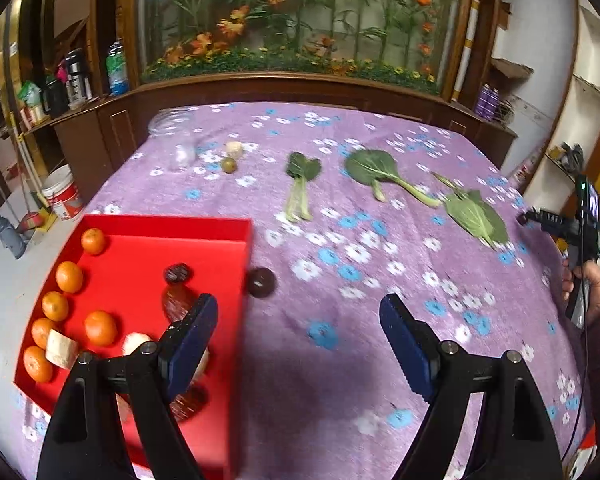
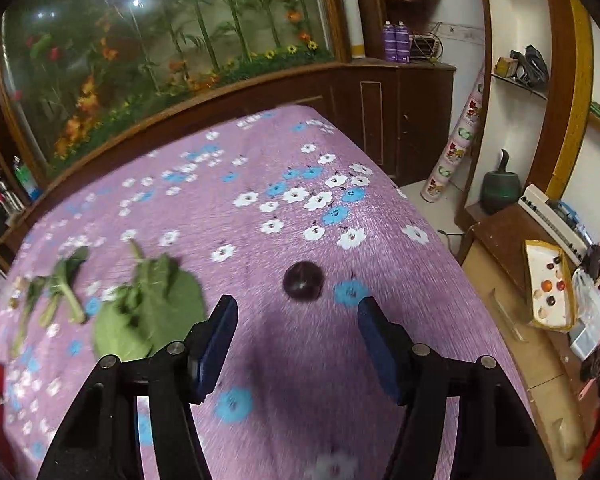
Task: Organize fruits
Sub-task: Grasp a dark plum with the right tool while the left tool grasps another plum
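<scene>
In the left wrist view a red tray [image 1: 236, 224] holds several oranges [image 1: 69, 277], a dark plum [image 1: 177, 273] and pale fruit pieces [image 1: 61, 349]. Another dark plum [image 1: 261, 282] lies on the cloth just right of the tray. A small green fruit [image 1: 228, 165] and a pale one [image 1: 234, 149] lie farther back. My left gripper [image 1: 298, 316] is open and empty, its left finger over the tray. In the right wrist view my right gripper [image 2: 296, 320] is open and empty, just short of a dark plum [image 2: 303, 275] on the cloth.
Three leafy greens [image 1: 370, 168] lie across the purple flowered tablecloth [image 1: 340, 140]; they also show in the right wrist view [image 2: 156, 304]. A clear glass jar [image 1: 176, 138] stands at the far left. A wooden cabinet with a planted glass case lines the far edge. The table's right edge drops to the floor.
</scene>
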The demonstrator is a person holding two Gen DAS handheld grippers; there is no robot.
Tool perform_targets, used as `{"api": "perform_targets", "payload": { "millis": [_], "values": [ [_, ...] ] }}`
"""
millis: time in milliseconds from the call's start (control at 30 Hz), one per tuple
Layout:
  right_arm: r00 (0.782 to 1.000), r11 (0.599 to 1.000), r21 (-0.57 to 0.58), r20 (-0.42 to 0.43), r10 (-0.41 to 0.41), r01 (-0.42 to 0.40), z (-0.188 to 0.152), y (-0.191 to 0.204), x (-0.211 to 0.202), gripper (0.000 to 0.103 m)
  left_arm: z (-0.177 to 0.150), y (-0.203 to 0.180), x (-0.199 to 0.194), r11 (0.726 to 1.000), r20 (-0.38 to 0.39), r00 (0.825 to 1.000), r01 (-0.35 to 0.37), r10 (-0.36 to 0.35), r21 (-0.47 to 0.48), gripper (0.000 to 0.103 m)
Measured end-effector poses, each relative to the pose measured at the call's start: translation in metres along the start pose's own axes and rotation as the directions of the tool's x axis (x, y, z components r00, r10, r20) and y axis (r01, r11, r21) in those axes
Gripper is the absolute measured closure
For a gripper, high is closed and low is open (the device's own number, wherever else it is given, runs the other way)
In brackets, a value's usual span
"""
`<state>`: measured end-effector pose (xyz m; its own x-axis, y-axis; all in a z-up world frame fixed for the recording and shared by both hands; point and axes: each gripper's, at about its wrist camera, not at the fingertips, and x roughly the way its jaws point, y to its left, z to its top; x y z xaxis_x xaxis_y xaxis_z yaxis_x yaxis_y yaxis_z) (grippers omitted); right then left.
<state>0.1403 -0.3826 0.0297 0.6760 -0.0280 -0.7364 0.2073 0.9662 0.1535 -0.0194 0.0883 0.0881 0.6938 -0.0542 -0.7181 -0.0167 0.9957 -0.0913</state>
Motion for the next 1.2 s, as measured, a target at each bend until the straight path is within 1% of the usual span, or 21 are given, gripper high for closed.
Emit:
{"api": "perform_targets", "payload": {
  "millis": [33,167,200,233,267,400,467,533,633,700,767,867,933,967,1000,1033,1067,1100,1133,1167,1200],
  "values": [
    [1.000,1.000,-0.002,-0.010,-0.011,0.011,0.001,-0.001,0.007,0.037,0.004,0.006,0.001,1.000,0.003,1.000,-0.002,0.002,-0.010,0.021],
    [0.997,0.997,-0.057,-0.051,-0.060,0.057,0.002,0.008,0.032,0.053,0.020,0.025,0.014,1.000,-0.006,1.000,-0.014,0.014,-0.017,0.021],
    [0.996,0.995,-0.071,-0.048,-0.072,0.069,0.004,0.010,0.034,0.060,0.022,0.027,0.018,1.000,-0.011,1.000,-0.019,0.019,-0.015,0.021],
    [0.997,0.994,-0.084,-0.043,-0.070,0.067,0.007,0.013,0.035,0.074,0.026,0.030,0.023,1.000,-0.017,1.000,-0.021,0.021,-0.015,0.021],
    [0.996,0.993,-0.095,-0.052,-0.075,0.070,0.007,0.014,0.038,0.077,0.029,0.033,0.028,1.000,-0.025,1.000,-0.017,0.016,-0.022,0.021],
    [0.995,0.989,-0.121,-0.053,-0.088,0.081,0.007,0.016,0.040,0.078,0.038,0.041,0.039,0.999,-0.042,0.999,-0.009,0.007,-0.047,0.021],
    [0.995,0.991,-0.111,-0.060,-0.078,0.071,0.006,0.014,0.037,0.078,0.040,0.043,0.041,0.999,-0.044,0.999,-0.011,0.009,-0.050,0.021],
    [0.996,0.994,-0.095,-0.067,-0.064,0.057,0.005,0.013,0.031,0.078,0.040,0.046,0.042,0.999,-0.052,0.999,0.006,-0.008,-0.053,0.021],
    [0.998,0.997,-0.080,-0.054,-0.013,0.009,0.001,0.018,0.009,0.078,0.038,0.041,0.045,0.999,-0.080,0.996,0.037,-0.037,-0.010,0.021],
    [0.998,0.996,-0.071,-0.045,0.051,-0.054,-0.005,0.027,-0.010,0.078,0.035,0.031,0.051,0.997,-0.104,0.993,0.063,-0.059,0.035,0.021],
    [0.989,0.987,-0.080,-0.049,0.136,-0.140,-0.016,0.043,-0.029,0.078,0.032,0.017,0.058,0.991,-0.118,0.988,0.109,-0.099,0.073,0.021],
    [0.966,0.960,-0.111,-0.067,0.249,-0.255,-0.037,0.072,-0.052,0.078,0.032,0.003,0.077,0.983,-0.157,0.979,0.148,-0.131,0.105,0.021],
    [0.942,0.933,-0.133,-0.089,0.325,-0.334,-0.053,0.096,-0.065,0.077,0.033,-0.004,0.097,0.981,-0.211,0.968,0.164,-0.138,0.107,0.021],
    [0.933,0.923,-0.143,-0.096,0.347,-0.358,-0.059,0.104,-0.070,0.077,0.032,-0.005,0.109,0.983,-0.253,0.959,0.156,-0.126,0.101,0.021],
    [0.923,0.910,-0.156,-0.104,0.371,-0.383,-0.065,0.114,-0.074,0.077,0.031,-0.007,0.111,0.984,-0.254,0.961,0.139,-0.107,0.110,0.021],
    [0.914,0.899,-0.168,-0.109,0.391,-0.404,-0.071,0.123,-0.078,0.077,0.031,-0.010,0.112,0.985,-0.274,0.956,0.134,-0.099,0.110,0.022],
    [0.904,0.886,-0.178,-0.112,0.413,-0.427,-0.076,0.132,-0.084,0.077,0.030,-0.013,0.109,0.984,-0.291,0.949,0.152,-0.120,0.089,0.022],
    [0.895,0.876,-0.185,-0.114,0.431,-0.446,-0.081,0.138,-0.088,0.077,0.030,-0.015,0.105,0.978,-0.308,0.935,0.203,-0.176,0.057,0.022],
    [0.887,0.866,-0.193,-0.116,0.447,-0.462,-0.084,0.145,-0.091,0.077,0.028,-0.017,0.099,0.952,-0.335,0.897,0.305,-0.287,0.000,0.022],
    [0.880,0.857,-0.203,-0.117,0.460,-0.474,-0.087,0.151,-0.095,0.077,0.027,-0.019,0.091,0.894,-0.356,0.825,0.440,-0.439,-0.084,0.024],
    [0.876,0.849,-0.217,-0.116,0.467,-0.482,-0.090,0.157,-0.098,0.077,0.028,-0.021,0.078,0.851,-0.339,0.785,0.511,-0.519,-0.121,0.025]
  ]
}}
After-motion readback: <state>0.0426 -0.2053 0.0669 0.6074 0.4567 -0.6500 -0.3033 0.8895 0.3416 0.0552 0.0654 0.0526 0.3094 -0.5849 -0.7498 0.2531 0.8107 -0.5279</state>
